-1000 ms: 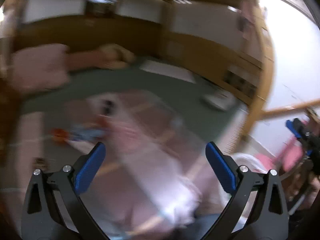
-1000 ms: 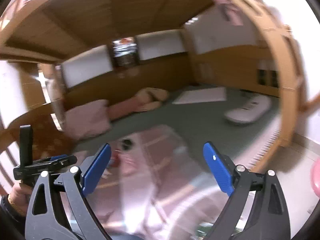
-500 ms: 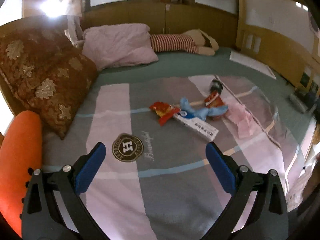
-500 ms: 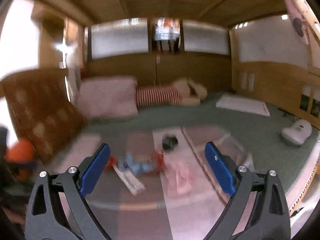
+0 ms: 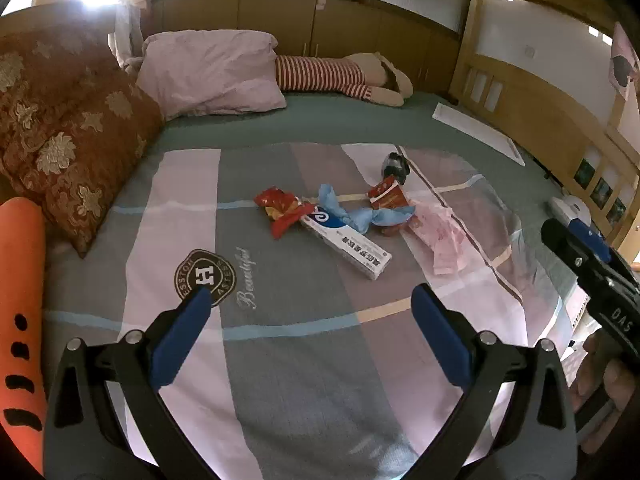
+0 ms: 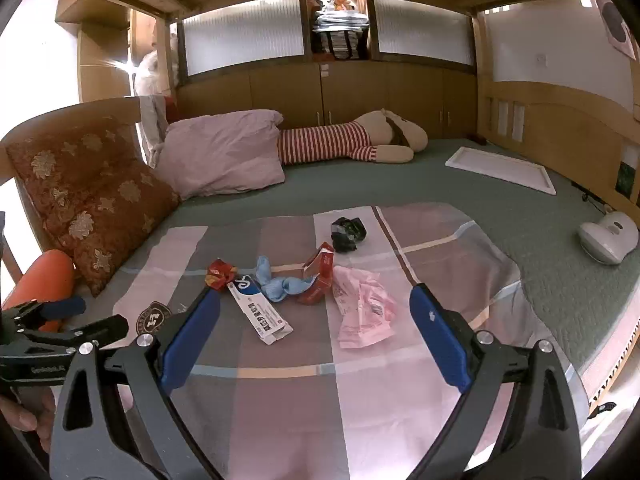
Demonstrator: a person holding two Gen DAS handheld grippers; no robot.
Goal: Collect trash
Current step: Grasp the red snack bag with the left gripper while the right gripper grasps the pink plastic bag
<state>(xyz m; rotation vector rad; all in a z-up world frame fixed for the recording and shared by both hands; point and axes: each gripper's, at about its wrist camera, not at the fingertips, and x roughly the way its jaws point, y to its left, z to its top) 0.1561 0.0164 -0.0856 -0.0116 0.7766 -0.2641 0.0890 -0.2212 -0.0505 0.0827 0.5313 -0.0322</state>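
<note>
Trash lies in a cluster mid-bed on the striped sheet: a white toothpaste box (image 5: 346, 243) (image 6: 259, 307), a red crumpled wrapper (image 5: 280, 208) (image 6: 218, 273), a blue crumpled wrapper (image 5: 360, 213) (image 6: 282, 284), a red carton (image 5: 388, 194) (image 6: 320, 276), a pink plastic bag (image 5: 440, 240) (image 6: 362, 306) and a black crumpled wrapper (image 5: 395, 165) (image 6: 347, 233). My left gripper (image 5: 310, 314) is open and empty, well short of the pile. My right gripper (image 6: 314, 318) is open and empty, hovering above the sheet near the box and pink bag.
A brown floral cushion (image 5: 60, 128) (image 6: 88, 196), a pink pillow (image 5: 208, 72) (image 6: 224, 152) and a striped plush toy (image 5: 340, 74) (image 6: 348, 142) line the head end. An orange bolster (image 5: 18, 312) lies left. A white board (image 6: 500, 168) and a white handheld appliance (image 6: 608, 236) lie right.
Both cameras swung from a blurred view of the bed's right side to a steady view of the trash pile. Both grippers stay open.
</note>
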